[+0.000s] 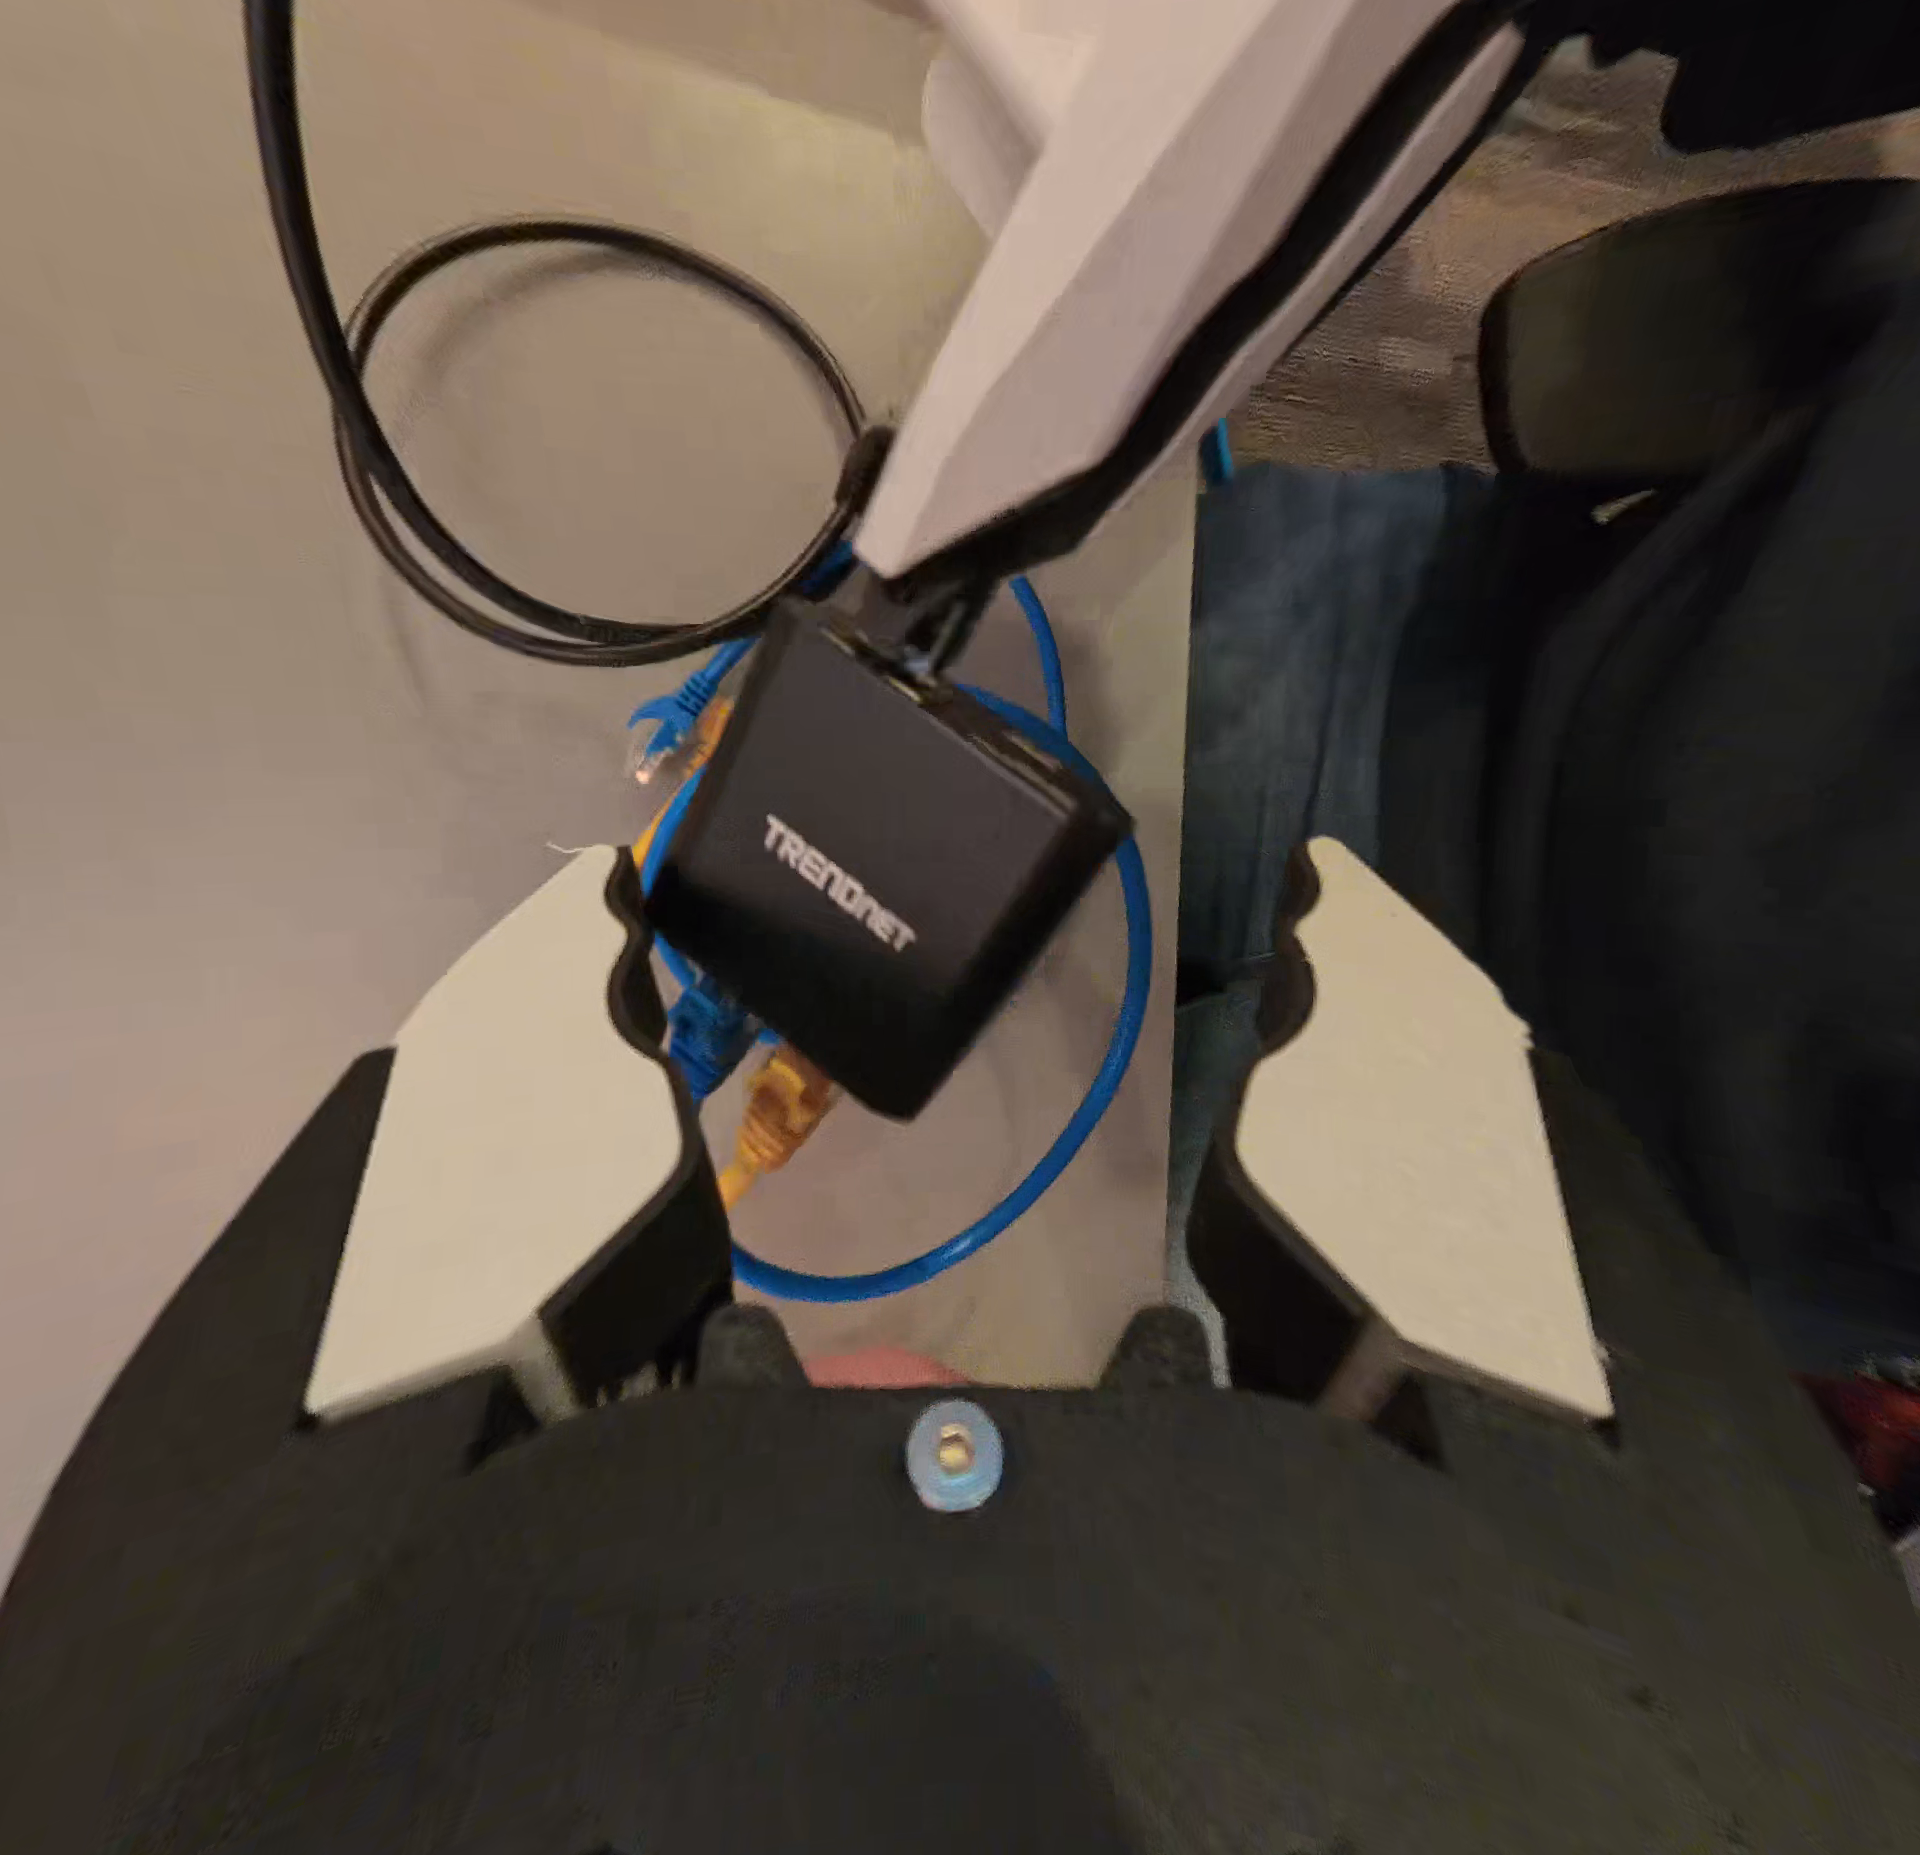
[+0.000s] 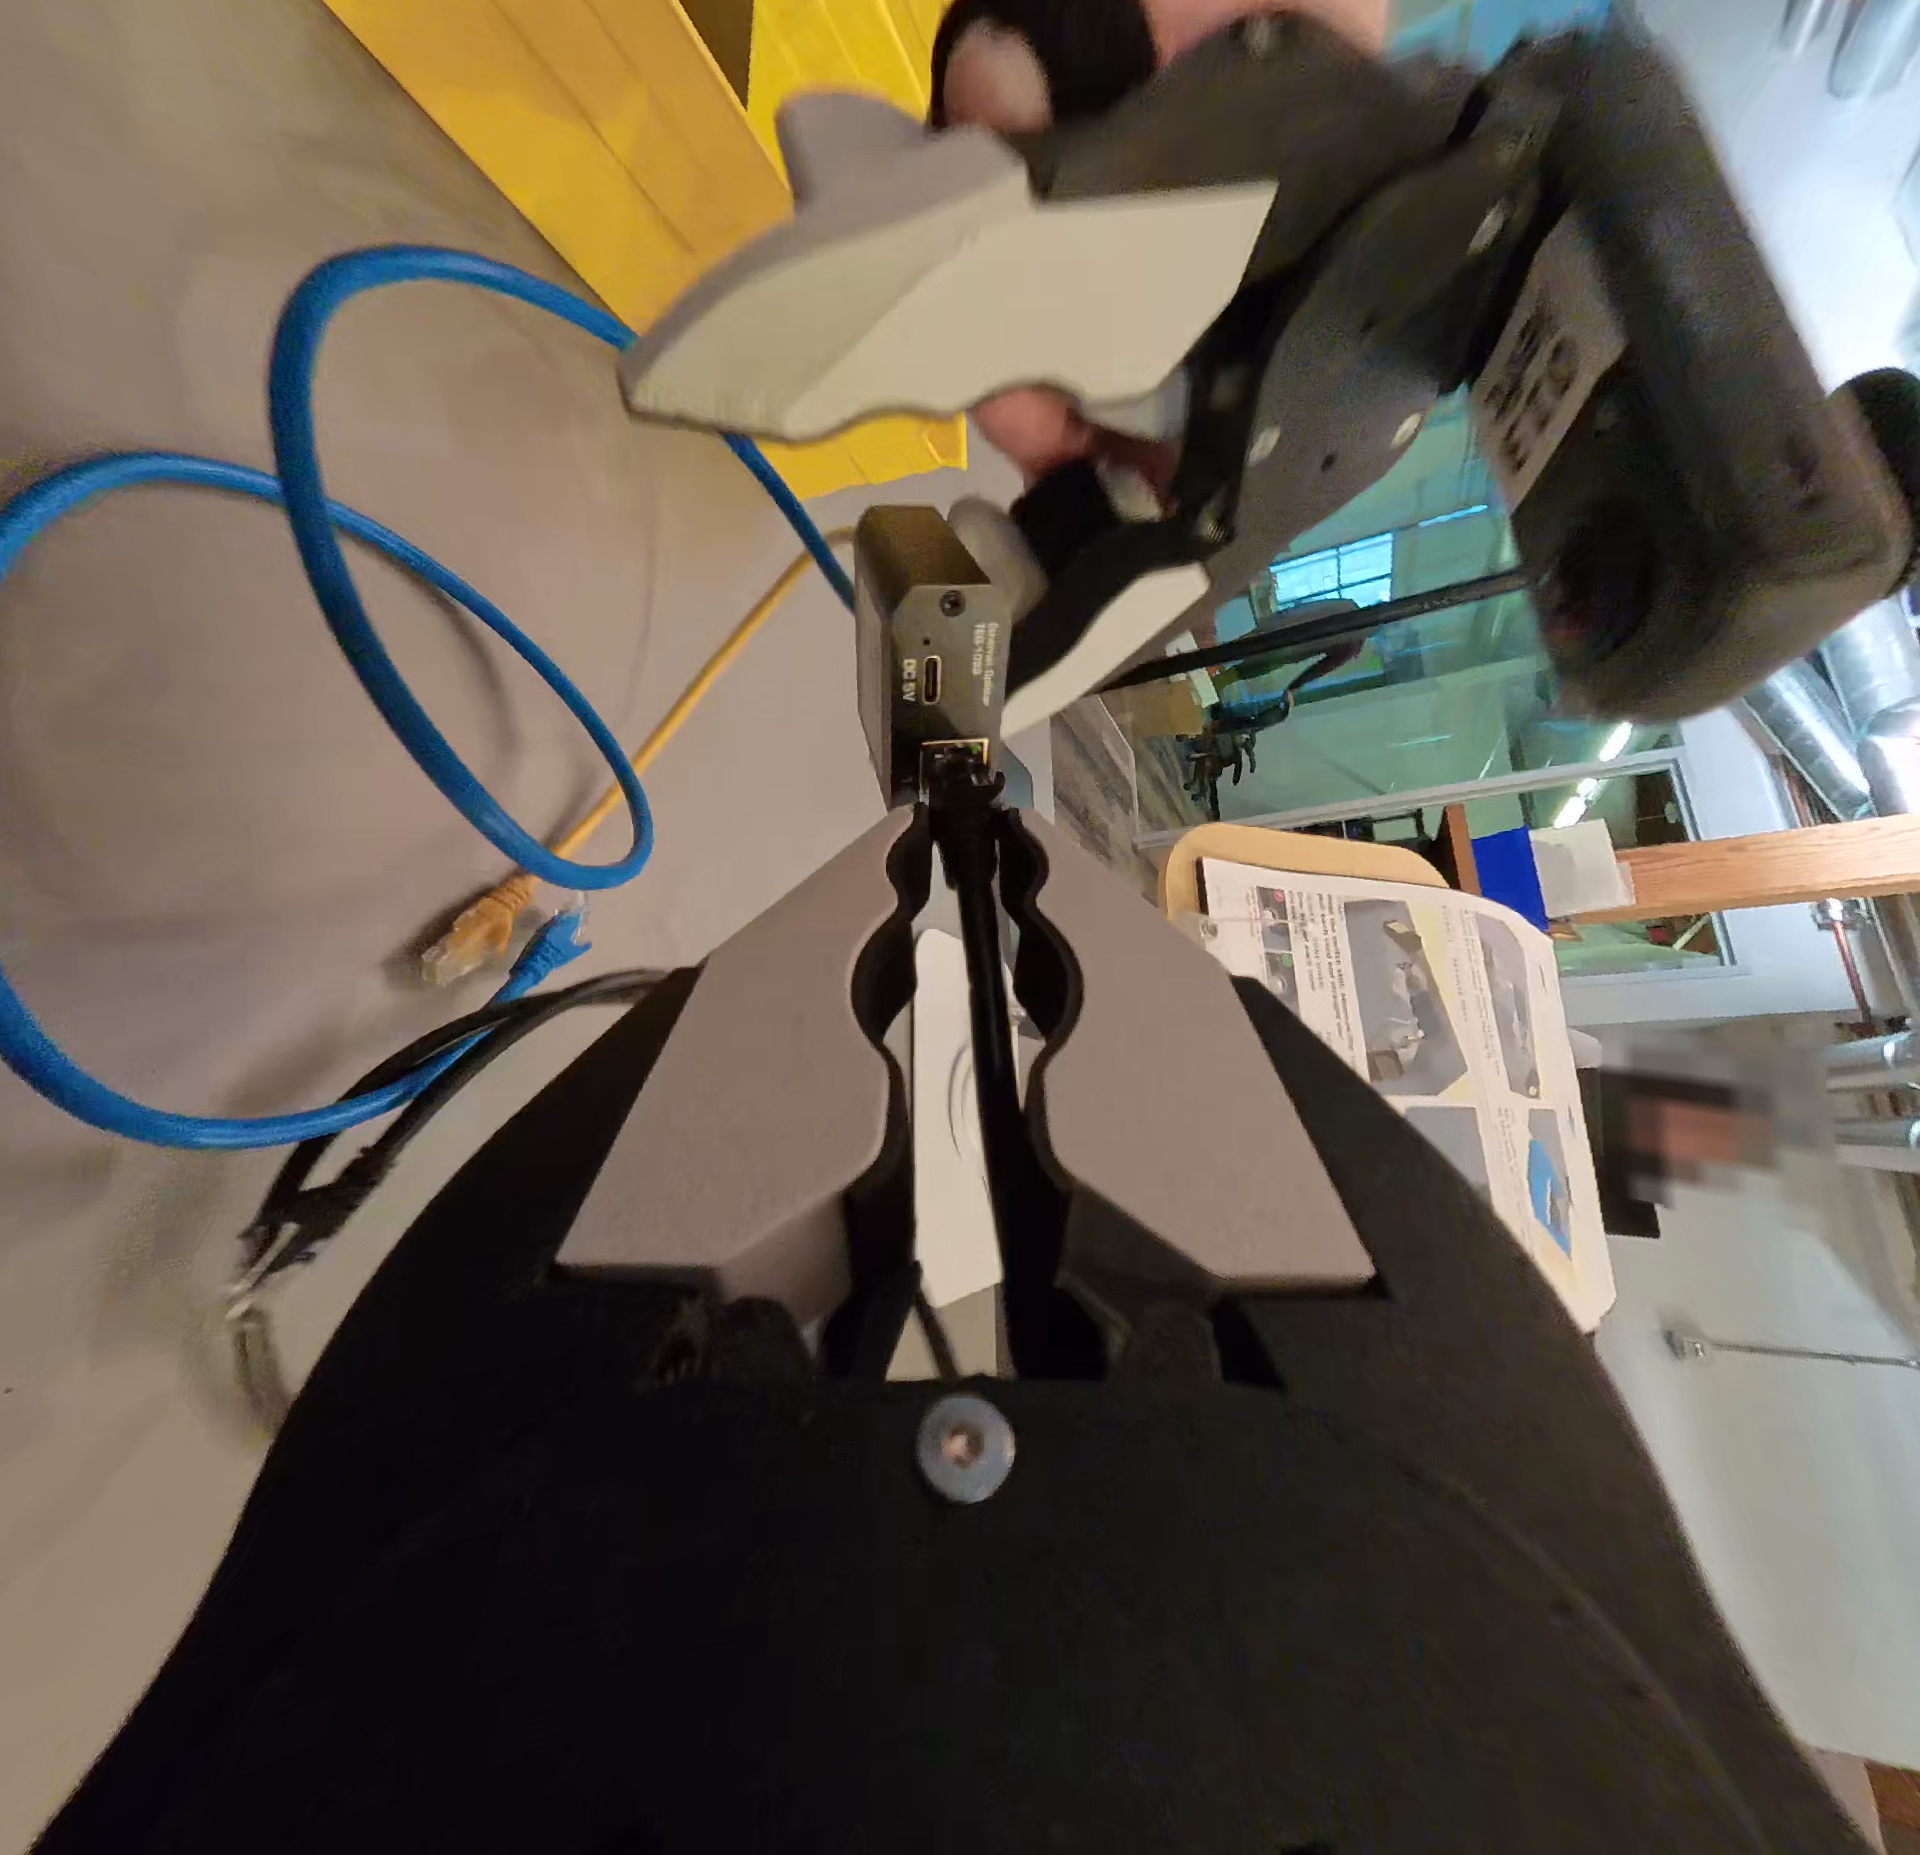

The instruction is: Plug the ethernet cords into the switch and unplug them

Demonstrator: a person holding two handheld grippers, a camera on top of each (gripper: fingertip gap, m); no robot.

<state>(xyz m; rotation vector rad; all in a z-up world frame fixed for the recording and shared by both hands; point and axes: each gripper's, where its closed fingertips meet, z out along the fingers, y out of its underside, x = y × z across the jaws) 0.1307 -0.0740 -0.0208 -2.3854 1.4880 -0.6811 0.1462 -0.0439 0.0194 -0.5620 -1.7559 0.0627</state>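
The black switch (image 1: 883, 901) hangs off the grey table (image 1: 208, 662), tilted. My right gripper (image 2: 961, 818) is shut on the plug of the black ethernet cord (image 2: 982, 974), which sits in a port of the switch (image 2: 925, 652). In the left wrist view this gripper (image 1: 914, 584) comes in from the top right. My left gripper (image 1: 961, 870) is open wide, with the switch between its fingers (image 1: 540, 1026); its left finger is right at the switch's corner. A blue cord (image 2: 343, 600) and a yellow cord (image 2: 686, 714) lie loose on the table, their plugs (image 2: 488, 932) side by side.
A yellow box (image 2: 582, 112) stands at the table's far side. The black cord's free end (image 2: 301, 1203) lies by my right gripper. The table edge (image 1: 1184, 766) runs beside a person's leg in jeans (image 1: 1320, 662) and a black chair (image 1: 1714, 475). A stool with printed sheets (image 2: 1403, 1026) stands beyond. My right fingertips sit around 5 centimeters from my left ones.
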